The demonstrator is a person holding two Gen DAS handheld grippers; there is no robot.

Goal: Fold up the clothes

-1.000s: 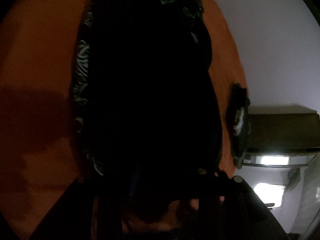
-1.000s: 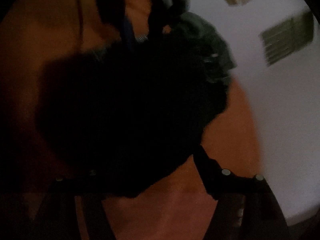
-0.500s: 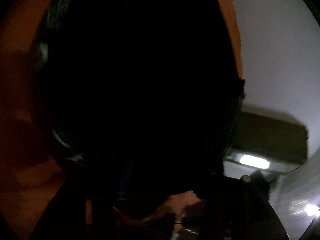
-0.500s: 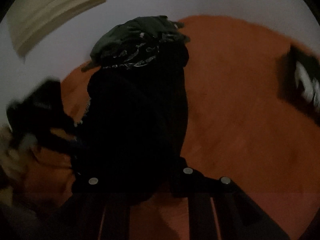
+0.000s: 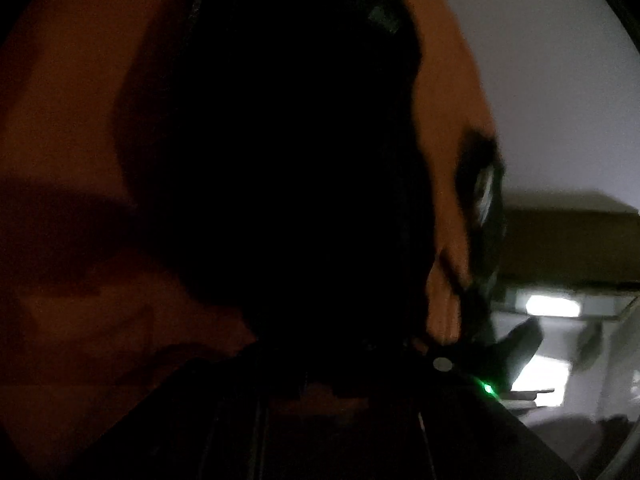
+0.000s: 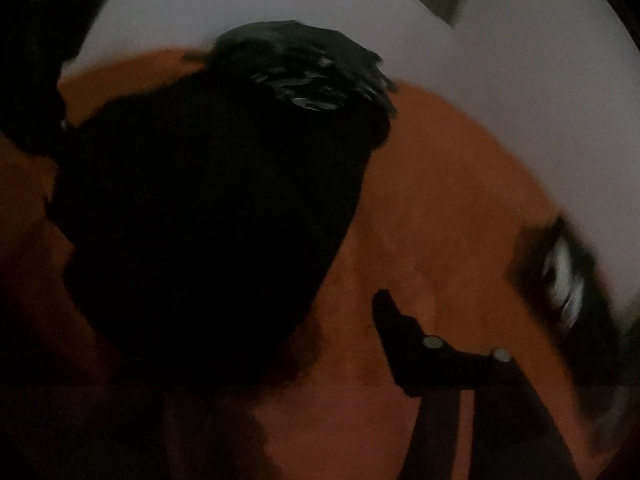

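A black garment (image 5: 288, 168) lies spread on an orange surface (image 5: 72, 128) and fills the middle of the dim left wrist view. Its near edge runs down into my left gripper (image 5: 340, 350), whose jaws are closing on the cloth. In the right wrist view the same black garment (image 6: 208, 232) covers the left half. My right gripper (image 6: 280, 344) is opening. Only its right finger (image 6: 394, 320) shows, standing over bare orange, clear of the cloth. The left finger is lost in the dark under the garment's edge.
A crumpled dark garment with pale print (image 6: 304, 76) lies at the far end of the black one. A small folded dark piece with a white mark (image 6: 560, 280) sits at the surface's right edge. Pale wall (image 6: 480, 80) and brown furniture (image 5: 568, 244) lie beyond.
My right gripper's finger has swung right off the black cloth onto bare orange, its jaws wider. The left view has shifted over the garment, whose near edge now lies in the left jaws.
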